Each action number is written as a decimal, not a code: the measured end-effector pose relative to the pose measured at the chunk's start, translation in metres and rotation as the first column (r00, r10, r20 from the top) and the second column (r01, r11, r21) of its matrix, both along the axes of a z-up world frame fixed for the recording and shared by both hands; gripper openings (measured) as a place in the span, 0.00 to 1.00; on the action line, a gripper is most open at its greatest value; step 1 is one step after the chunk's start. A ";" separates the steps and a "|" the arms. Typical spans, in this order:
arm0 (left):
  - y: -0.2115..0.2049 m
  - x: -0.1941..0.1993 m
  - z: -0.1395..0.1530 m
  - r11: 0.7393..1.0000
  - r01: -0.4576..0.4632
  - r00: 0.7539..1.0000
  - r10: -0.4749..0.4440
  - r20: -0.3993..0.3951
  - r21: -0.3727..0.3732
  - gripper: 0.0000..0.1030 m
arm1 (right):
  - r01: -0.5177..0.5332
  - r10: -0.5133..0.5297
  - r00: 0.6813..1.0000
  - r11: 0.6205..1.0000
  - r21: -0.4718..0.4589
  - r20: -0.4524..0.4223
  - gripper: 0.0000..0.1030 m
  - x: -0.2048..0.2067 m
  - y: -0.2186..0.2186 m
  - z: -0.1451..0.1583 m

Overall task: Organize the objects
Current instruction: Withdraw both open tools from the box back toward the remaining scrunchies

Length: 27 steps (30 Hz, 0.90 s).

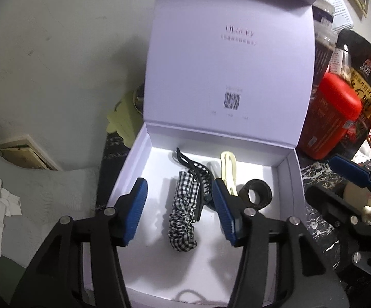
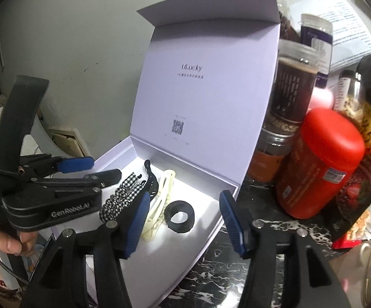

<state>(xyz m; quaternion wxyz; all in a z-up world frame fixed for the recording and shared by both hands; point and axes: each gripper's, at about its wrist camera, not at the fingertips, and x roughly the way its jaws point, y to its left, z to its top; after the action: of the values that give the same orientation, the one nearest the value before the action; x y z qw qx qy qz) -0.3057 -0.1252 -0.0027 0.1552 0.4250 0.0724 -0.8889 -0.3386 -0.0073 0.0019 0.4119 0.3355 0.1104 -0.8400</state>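
Fingers of left gripper (image 1: 180, 214) and right gripper (image 2: 184, 227) apart, empty, over white box (image 1: 287, 179), red canister (image 2: 321, 161) beside.

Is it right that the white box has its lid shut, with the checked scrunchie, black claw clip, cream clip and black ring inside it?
Not quite: the white box has its lid standing open, not shut, as the left wrist view shows. The rest holds: the checked scrunchie, black claw clip, cream clip and black ring lie inside it.
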 end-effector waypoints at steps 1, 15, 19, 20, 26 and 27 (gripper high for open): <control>-0.001 0.001 0.002 1.000 -0.001 1.000 0.001 -0.009 -0.010 0.49 | 0.001 -0.001 1.000 1.000 -0.003 -0.004 0.57 0.001 0.002 0.003; 0.018 0.024 0.027 0.998 0.001 0.998 -0.004 -0.062 -0.055 0.56 | 0.041 -0.042 0.998 0.999 -0.018 -0.050 0.63 0.028 0.034 0.030; 0.024 0.040 0.027 0.999 -0.007 0.998 0.004 -0.061 -0.048 0.56 | 0.052 -0.054 0.997 0.998 -0.033 -0.050 0.63 0.038 0.044 0.033; 0.026 0.044 0.026 0.999 -0.001 0.998 -0.002 -0.064 -0.039 0.56 | 0.051 -0.052 0.997 0.998 -0.036 -0.049 0.63 0.041 0.046 0.035; 0.042 0.071 0.031 0.998 0.011 0.998 -0.015 -0.068 -0.055 0.56 | 0.046 -0.047 0.998 0.998 -0.040 -0.042 0.63 0.061 0.057 0.034; 0.044 0.075 0.032 0.998 0.013 0.997 -0.017 -0.071 -0.054 0.56 | 0.043 -0.045 0.998 0.998 -0.042 -0.039 0.63 0.065 0.059 0.034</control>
<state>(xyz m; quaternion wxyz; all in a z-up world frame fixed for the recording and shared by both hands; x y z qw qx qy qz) -0.2304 -0.0811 0.0293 0.1573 0.3893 0.0508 -0.9061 -0.2738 0.0519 0.0360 0.3979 0.3125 0.0938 -0.8574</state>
